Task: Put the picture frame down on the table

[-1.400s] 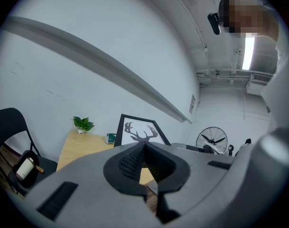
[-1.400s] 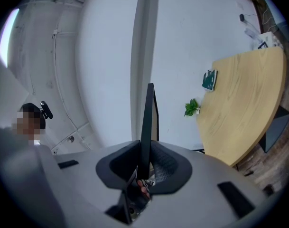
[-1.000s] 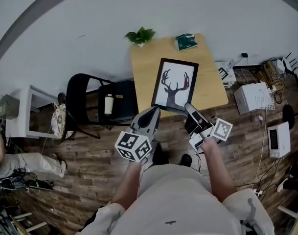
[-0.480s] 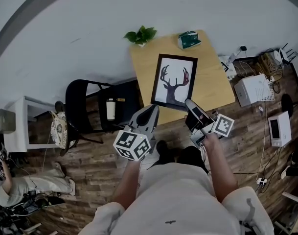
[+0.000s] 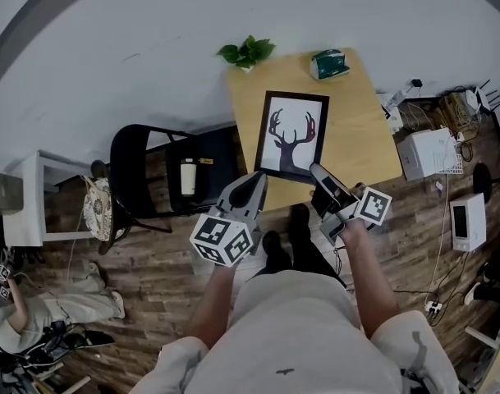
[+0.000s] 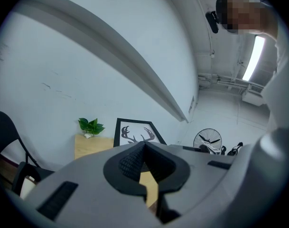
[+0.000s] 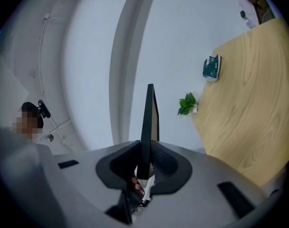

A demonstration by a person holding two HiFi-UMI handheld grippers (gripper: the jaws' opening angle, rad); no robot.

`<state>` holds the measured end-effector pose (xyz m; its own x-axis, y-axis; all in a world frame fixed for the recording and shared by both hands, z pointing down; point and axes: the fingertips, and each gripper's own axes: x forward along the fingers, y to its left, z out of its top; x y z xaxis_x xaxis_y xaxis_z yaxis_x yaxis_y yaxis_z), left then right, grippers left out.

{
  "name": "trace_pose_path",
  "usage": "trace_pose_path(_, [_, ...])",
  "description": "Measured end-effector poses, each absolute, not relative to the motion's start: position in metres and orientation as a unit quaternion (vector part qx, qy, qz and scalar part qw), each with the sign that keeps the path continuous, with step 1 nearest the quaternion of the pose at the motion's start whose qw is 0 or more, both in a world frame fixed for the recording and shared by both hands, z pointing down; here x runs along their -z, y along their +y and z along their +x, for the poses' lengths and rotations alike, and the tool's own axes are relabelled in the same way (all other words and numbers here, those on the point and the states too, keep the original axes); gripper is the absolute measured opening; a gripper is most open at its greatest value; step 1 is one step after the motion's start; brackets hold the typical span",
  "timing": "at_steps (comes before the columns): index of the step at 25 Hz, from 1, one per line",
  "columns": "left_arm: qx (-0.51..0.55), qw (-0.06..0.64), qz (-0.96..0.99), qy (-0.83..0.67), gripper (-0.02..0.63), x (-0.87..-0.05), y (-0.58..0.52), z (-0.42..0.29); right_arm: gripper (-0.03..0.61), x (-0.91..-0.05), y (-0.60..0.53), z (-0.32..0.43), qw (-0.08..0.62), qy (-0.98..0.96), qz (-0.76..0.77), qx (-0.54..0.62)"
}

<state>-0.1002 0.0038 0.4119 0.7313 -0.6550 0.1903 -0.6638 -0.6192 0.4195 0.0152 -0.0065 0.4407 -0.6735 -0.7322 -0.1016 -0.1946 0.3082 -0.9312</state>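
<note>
The deer picture frame (image 5: 292,138) is clamped by its lower edge in the right gripper (image 5: 318,175) above the table (image 5: 360,138) for lowering; the left gripper (image 5: 254,189) is closed, empty.

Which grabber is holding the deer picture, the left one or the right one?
The right gripper: its fingers pinch the edge of the picture frame. The left gripper has its fingers shut on nothing.

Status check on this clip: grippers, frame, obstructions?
Left gripper shut, empty. Right gripper clamped on picture frame near edge. Frame over table, not released. Plant and green box at far edge, apart from it.
</note>
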Motion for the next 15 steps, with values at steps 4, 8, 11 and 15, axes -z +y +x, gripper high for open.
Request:
trace_pose_path(4, [-0.009,0.238,0.891,-0.385,0.006,-0.415,-0.009,-0.105,0.069,-0.452,-0.024,0.012,0.253,0.766,-0.292,0.514])
trace_pose_path(8, [-0.01,0.242,0.882,-0.405,0.006,-0.417,-0.025,-0.106,0.069,-0.461,-0.047,0.009,0.239,0.768,-0.273,0.527])
trace_pose_path(11, [-0.011,0.243,0.874,-0.421,0.006,-0.418,-0.039,-0.103,0.067,-0.47,-0.066,0.007,0.223,0.772,-0.258,0.537])
trace_pose_path(15, [-0.015,0.246,0.862,-0.442,0.006,-0.421,-0.052,-0.099,0.069,-0.487,-0.086,0.008,0.201,0.771,-0.242,0.554])
